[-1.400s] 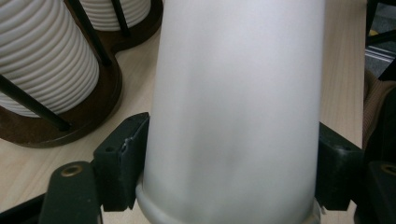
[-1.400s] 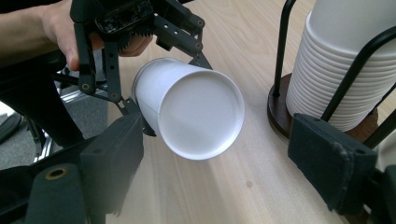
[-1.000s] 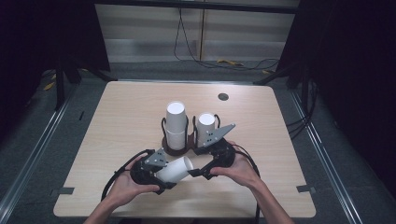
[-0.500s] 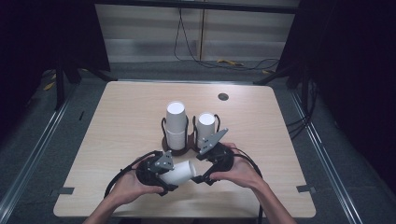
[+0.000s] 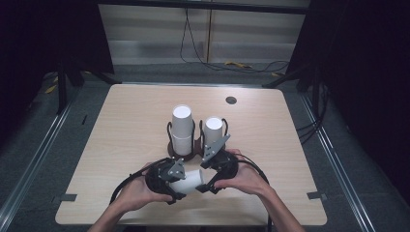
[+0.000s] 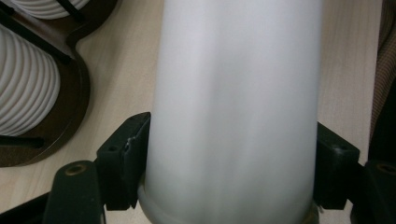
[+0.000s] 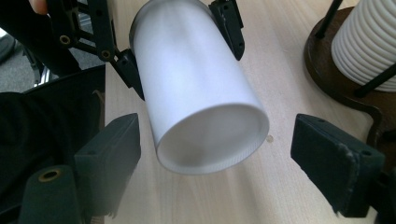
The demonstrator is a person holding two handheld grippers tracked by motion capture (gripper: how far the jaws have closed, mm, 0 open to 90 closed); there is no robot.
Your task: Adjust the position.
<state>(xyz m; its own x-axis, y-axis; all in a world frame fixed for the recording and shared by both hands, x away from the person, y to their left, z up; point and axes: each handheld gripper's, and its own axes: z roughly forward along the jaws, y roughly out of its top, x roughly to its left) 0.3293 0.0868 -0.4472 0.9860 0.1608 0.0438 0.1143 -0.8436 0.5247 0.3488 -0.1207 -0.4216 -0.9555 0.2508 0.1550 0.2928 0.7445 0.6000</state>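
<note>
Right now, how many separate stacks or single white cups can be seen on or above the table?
3: a taller stack in the holder's left slot, a shorter stack in its right slot, and one smooth cup held by the left gripper. Cups nested inside the stacks cannot be counted.

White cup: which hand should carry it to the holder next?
Left. The left gripper clamps the white cup, while the right gripper stands open with fingers clear of it.

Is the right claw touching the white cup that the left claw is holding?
Apart. In the right gripper view, the right claw stands open, with bare table showing between each jaw and the white cup. The left claw clamps the cup.
</note>
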